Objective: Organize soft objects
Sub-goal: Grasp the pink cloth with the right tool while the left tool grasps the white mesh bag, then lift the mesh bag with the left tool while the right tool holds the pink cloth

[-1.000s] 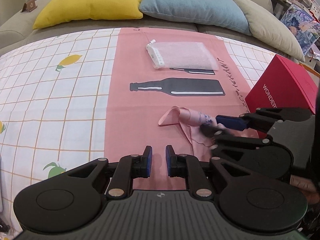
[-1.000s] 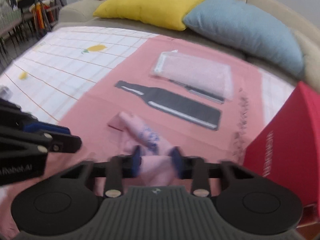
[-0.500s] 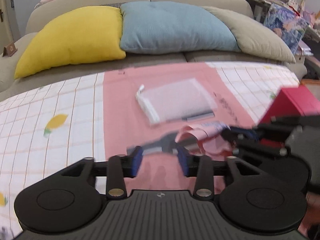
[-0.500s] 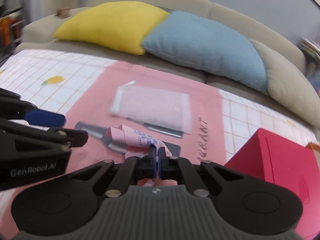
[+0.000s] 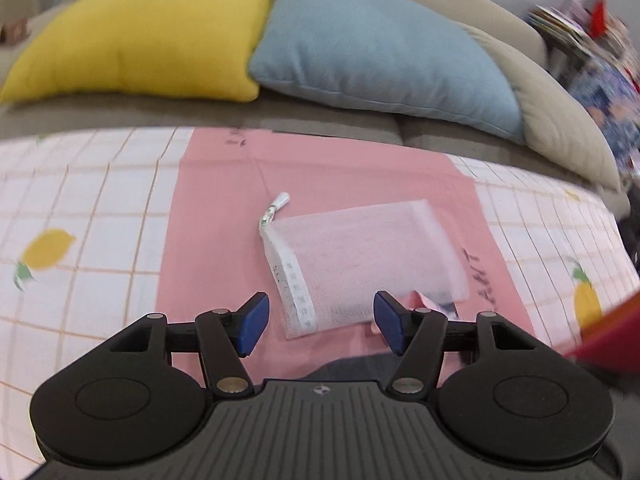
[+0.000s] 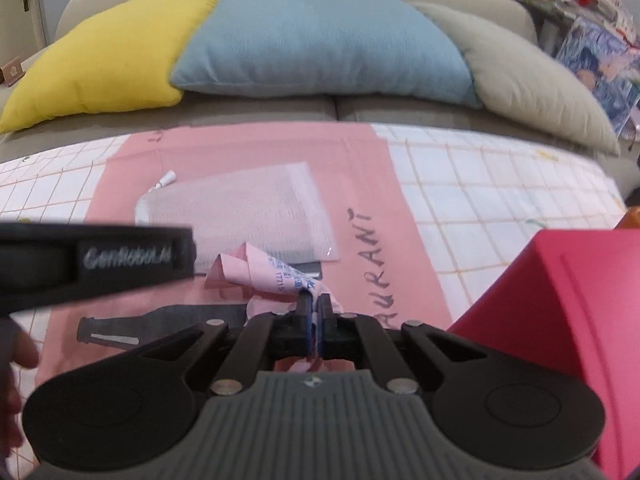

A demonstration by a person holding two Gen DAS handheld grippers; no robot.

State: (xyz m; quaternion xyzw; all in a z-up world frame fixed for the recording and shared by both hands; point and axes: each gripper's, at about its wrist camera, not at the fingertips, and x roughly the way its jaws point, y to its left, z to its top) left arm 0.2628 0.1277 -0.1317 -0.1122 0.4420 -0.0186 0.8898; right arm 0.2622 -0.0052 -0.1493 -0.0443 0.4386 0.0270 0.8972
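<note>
A crumpled pink cloth (image 6: 264, 276) with blue print hangs lifted over the pink mat, and my right gripper (image 6: 314, 308) is shut on its near end. A white mesh pouch (image 5: 356, 256) with a zipper pull lies flat on the pink mat (image 5: 224, 184); the pouch (image 6: 240, 220) also shows in the right wrist view. My left gripper (image 5: 320, 320) hovers just in front of the pouch's near edge, its jaws still opening, nothing pressed between the blue pads (image 5: 252, 322). A corner of the pink cloth (image 5: 420, 302) peeks past the right pad.
A red box (image 6: 568, 320) stands at the right. Yellow (image 6: 104, 60), blue (image 6: 316, 36) and beige (image 6: 532, 80) cushions line the sofa behind. A checked lemon-print cloth (image 5: 80, 240) covers the surface. The left gripper's body (image 6: 92, 264) crosses the right wrist view; a hand (image 6: 16, 364) shows at lower left.
My right gripper closed on the pink cloth and lifted it. My left gripper moved forward to the mesh pouch and spread its jaws from nearly shut to wide.
</note>
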